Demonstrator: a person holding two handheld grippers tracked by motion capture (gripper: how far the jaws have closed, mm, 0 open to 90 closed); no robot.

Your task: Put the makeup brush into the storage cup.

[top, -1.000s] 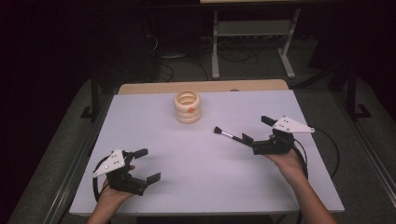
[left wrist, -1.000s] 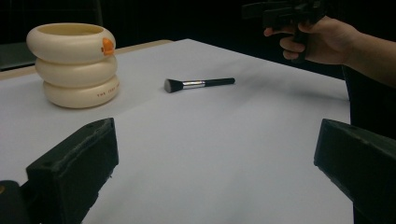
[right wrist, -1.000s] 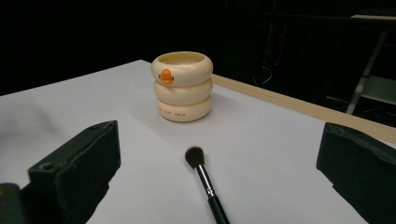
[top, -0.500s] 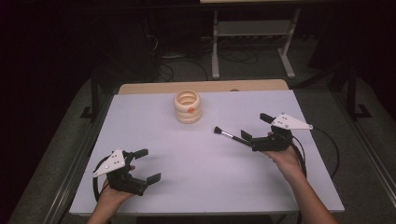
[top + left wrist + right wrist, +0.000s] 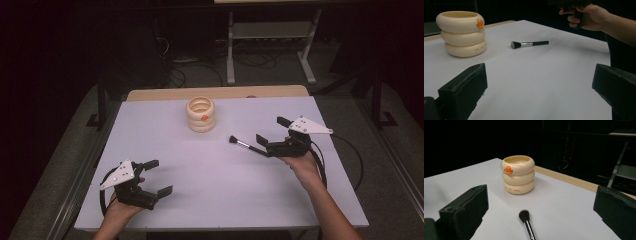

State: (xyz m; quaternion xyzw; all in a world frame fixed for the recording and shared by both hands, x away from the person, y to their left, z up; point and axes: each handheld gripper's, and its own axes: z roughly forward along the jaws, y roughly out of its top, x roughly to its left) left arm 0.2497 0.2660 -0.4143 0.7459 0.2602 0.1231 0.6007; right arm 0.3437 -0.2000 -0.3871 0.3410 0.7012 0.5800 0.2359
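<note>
A: Your right claw [image 5: 270, 135] is spread wide and holds nothing. In the right gripper view the makeup brush [image 5: 528, 223] lies on the worktop [image 5: 210, 180] between its two jaws, bristles pointing away toward the cream ring-stacked holder [image 5: 517, 173].

B: And the left one?

A: Your left claw [image 5: 159, 176] is released too, empty, resting at the near left of the worktop, well apart from everything. Leave it there.

B: Where does the brush sit overall?

A: Right of centre, bristle head toward the holder, handle running back under your right claw. The holder stands upright at the far middle, its orange mark facing you.

B: How would you take it?

A: My guess is the pickup comes next. Lower the right claw so the jaws straddle the black handle behind the metal ferrule, then clench squarely across it; it is thin and round, so an off-centre pinch could roll it away
</note>
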